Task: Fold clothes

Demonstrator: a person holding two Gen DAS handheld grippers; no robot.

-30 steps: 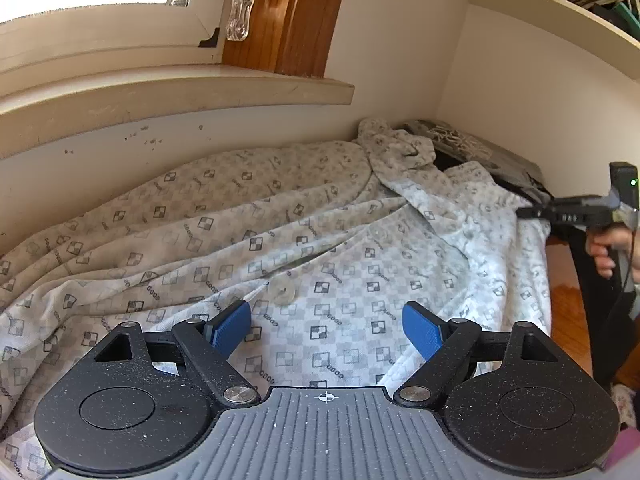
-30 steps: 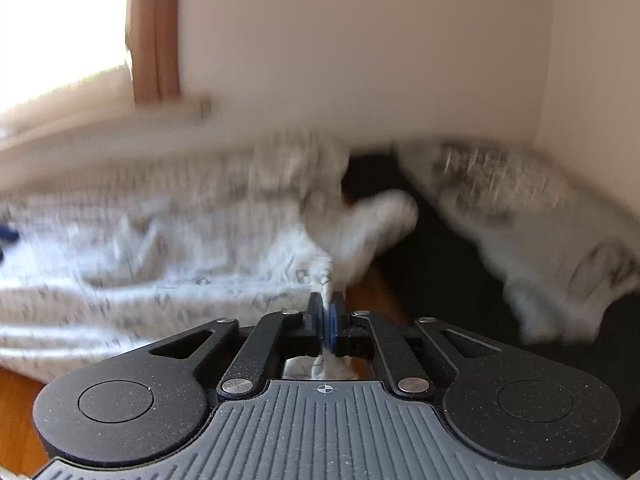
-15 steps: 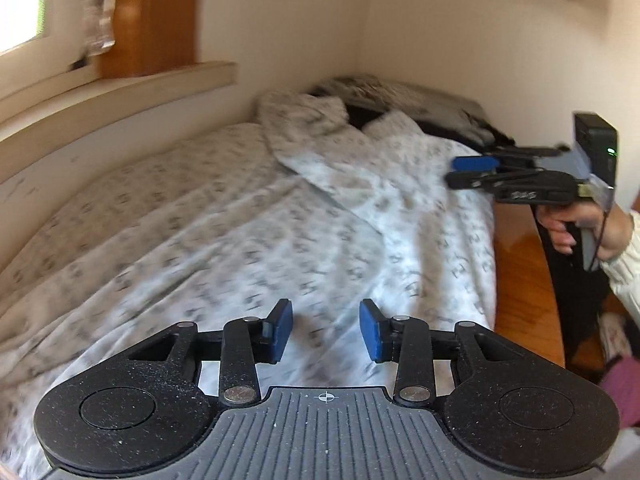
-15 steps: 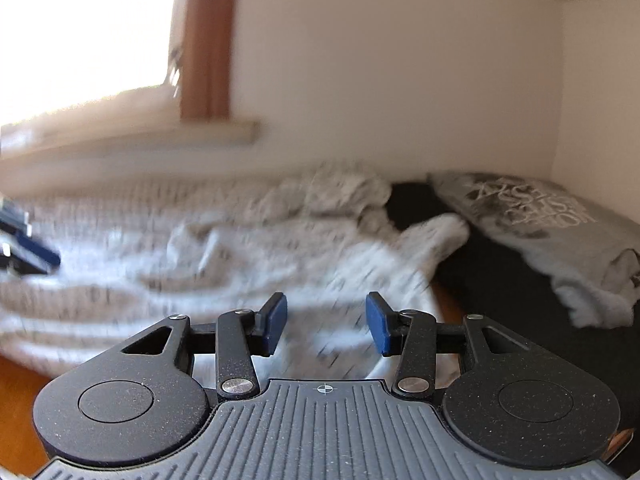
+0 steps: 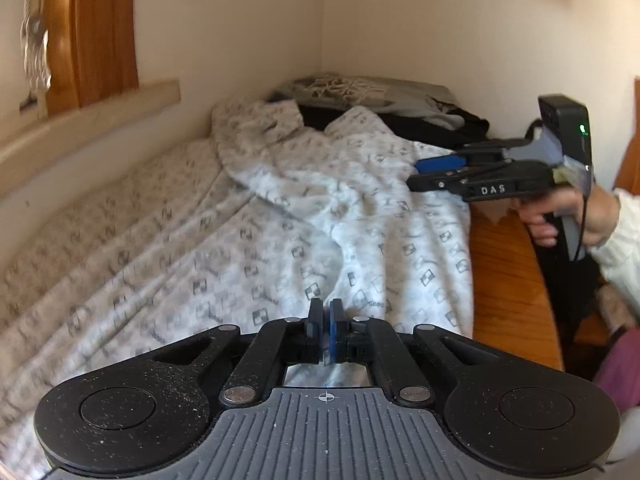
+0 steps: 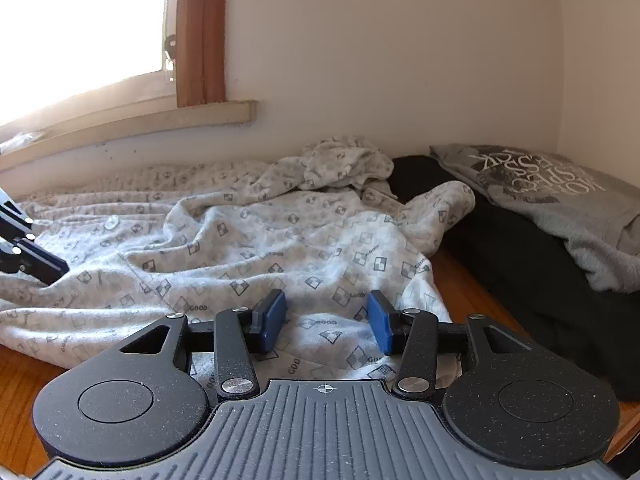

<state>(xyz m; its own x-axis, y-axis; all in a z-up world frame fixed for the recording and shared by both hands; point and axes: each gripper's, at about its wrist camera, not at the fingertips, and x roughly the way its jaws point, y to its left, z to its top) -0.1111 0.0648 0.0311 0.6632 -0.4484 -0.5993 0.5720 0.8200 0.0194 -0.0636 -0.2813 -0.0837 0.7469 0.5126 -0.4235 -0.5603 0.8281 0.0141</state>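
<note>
Left gripper closed; whether it pinches the garment is unclear.

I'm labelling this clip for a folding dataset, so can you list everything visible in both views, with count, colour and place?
patterned white pyjama top: one, white with grey squares, spread on the wooden table, buttons showing.
grey printed sweatshirt: one, grey with pale lettering, far right on the black garment.
black garment: one, black, right of the pyjama top.
wooden table: one, orange-brown, under the clothes.
window sill: one, pale, along the wall behind.
window frame: one, brown, above the sill.
left gripper: black with blue pads, shut, over the pyjama top's near edge; whether it pinches cloth is unclear.
right gripper: black with blue pads, open above the pyjama top.
hand: one, white sleeve, holding the right gripper.
</note>
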